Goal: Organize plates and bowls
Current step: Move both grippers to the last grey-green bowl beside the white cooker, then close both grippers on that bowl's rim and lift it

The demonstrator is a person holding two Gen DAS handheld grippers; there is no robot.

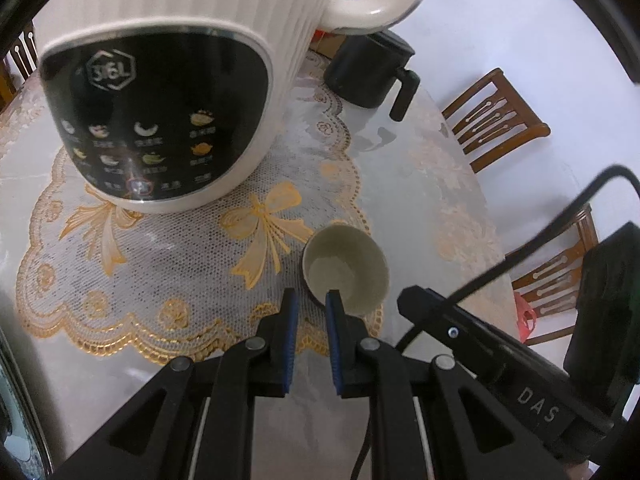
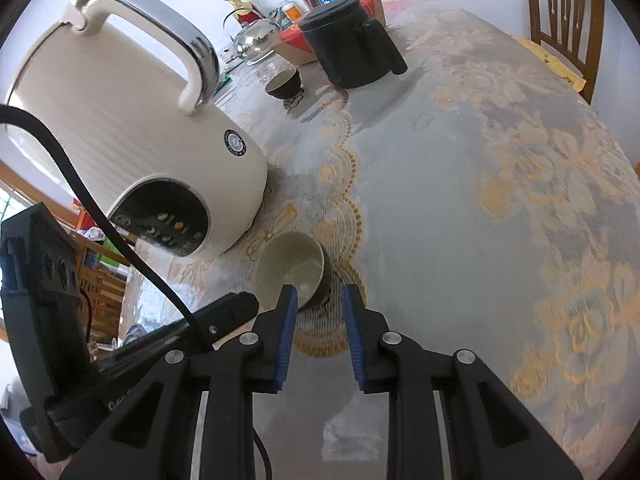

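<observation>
One small bowl (image 1: 352,256) (image 2: 292,264), pale inside and dark outside, stands on a lace mat (image 1: 160,280) in front of a cream cooker. My left gripper (image 1: 311,298) hangs just short of it, jaws almost together with nothing between them; its right finger (image 1: 334,312) covers the bowl's near rim. My right gripper (image 2: 320,300) comes from the other side with a narrow gap; the bowl's near wall shows between its fingertips, and the pads do not press it. A second dark bowl (image 2: 282,82) stands far back.
The big cream cooker (image 1: 160,100) (image 2: 132,140) stands close to the left of the bowl. A black lidded jug (image 1: 368,72) (image 2: 352,52), a steel kettle (image 2: 256,40) and boxes fill the table's far end. Wooden chairs (image 1: 496,120) (image 2: 560,20) ring the table (image 2: 480,200).
</observation>
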